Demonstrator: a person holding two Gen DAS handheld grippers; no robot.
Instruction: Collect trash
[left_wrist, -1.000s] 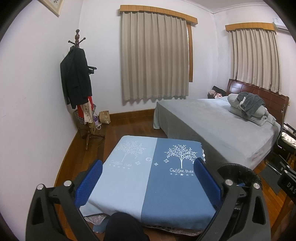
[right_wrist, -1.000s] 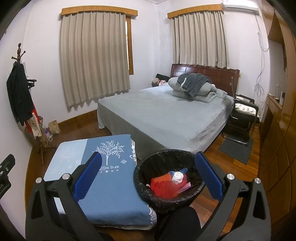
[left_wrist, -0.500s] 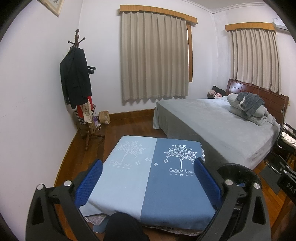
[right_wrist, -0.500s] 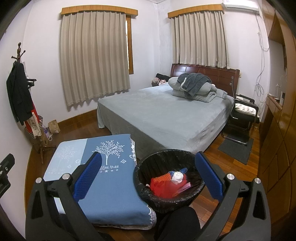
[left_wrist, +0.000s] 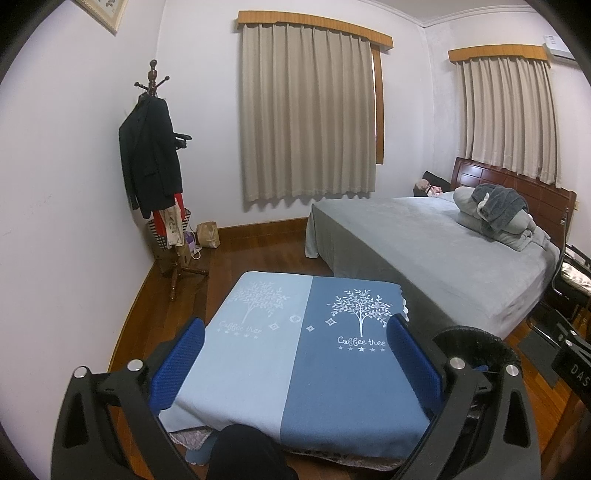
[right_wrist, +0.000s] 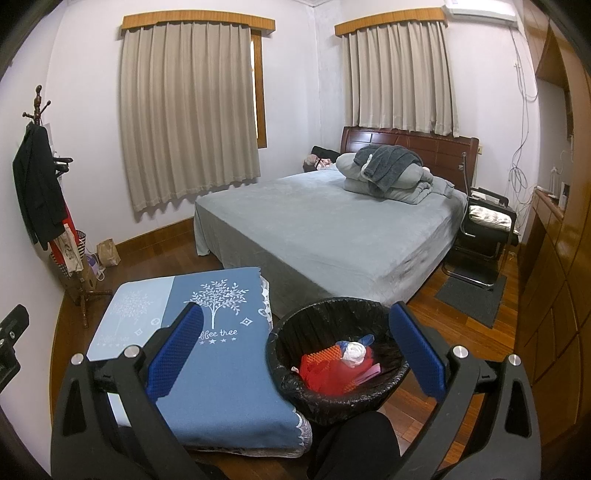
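A round bin with a black liner (right_wrist: 295, 332) stands on the wood floor right of a low table under a blue cloth (right_wrist: 229, 365). Inside it lie red wrappers (right_wrist: 325, 373), a white crumpled wad (right_wrist: 352, 350) and a blue scrap. My right gripper (right_wrist: 295, 347) hovers above the bin's left half, open, nothing between its blue pads (right_wrist: 415, 350). My left gripper (left_wrist: 295, 358) hangs open and empty above the blue cloth (left_wrist: 295, 354), whose top carries no loose items. The bin's rim (left_wrist: 476, 338) peeks in behind the left gripper's right finger.
A grey bed (right_wrist: 332, 229) with folded bedding (right_wrist: 388, 173) fills the far right. A coat rack (left_wrist: 155, 166) with a dark jacket stands in the left corner, a paper bag (left_wrist: 208, 234) beside it. A black chair (right_wrist: 484, 236) and wooden cabinets (right_wrist: 546, 258) line the right side.
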